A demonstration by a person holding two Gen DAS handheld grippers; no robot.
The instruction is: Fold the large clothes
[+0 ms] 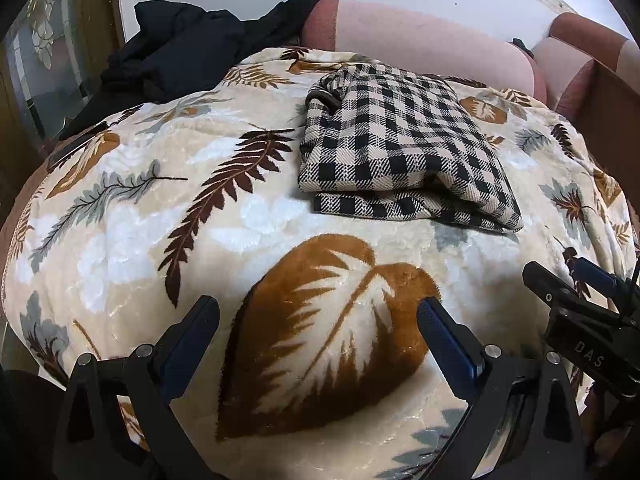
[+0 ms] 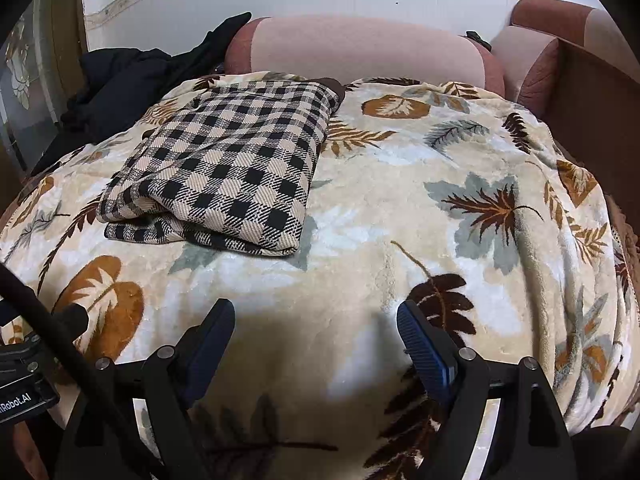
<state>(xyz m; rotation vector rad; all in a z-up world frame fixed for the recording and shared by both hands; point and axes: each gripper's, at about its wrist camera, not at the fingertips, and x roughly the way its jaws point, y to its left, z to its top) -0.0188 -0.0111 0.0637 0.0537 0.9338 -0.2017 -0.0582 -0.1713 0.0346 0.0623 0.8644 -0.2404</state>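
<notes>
A black-and-beige checked garment [image 1: 404,144] lies folded in a thick rectangle on the leaf-patterned blanket [image 1: 160,216], ahead and to the right of my left gripper [image 1: 318,312]. It also shows in the right wrist view [image 2: 224,168], ahead and to the left of my right gripper [image 2: 316,316]. Both grippers are open and empty, held low over the blanket, well short of the garment. The right gripper's body shows at the right edge of the left wrist view [image 1: 588,320].
A heap of black clothes [image 1: 184,52] lies at the far left by the wall. Pink bolster cushions [image 2: 360,52] line the back, with a brown wooden side panel [image 2: 600,92] at the right. The blanket [image 2: 440,208] drops off at its edges.
</notes>
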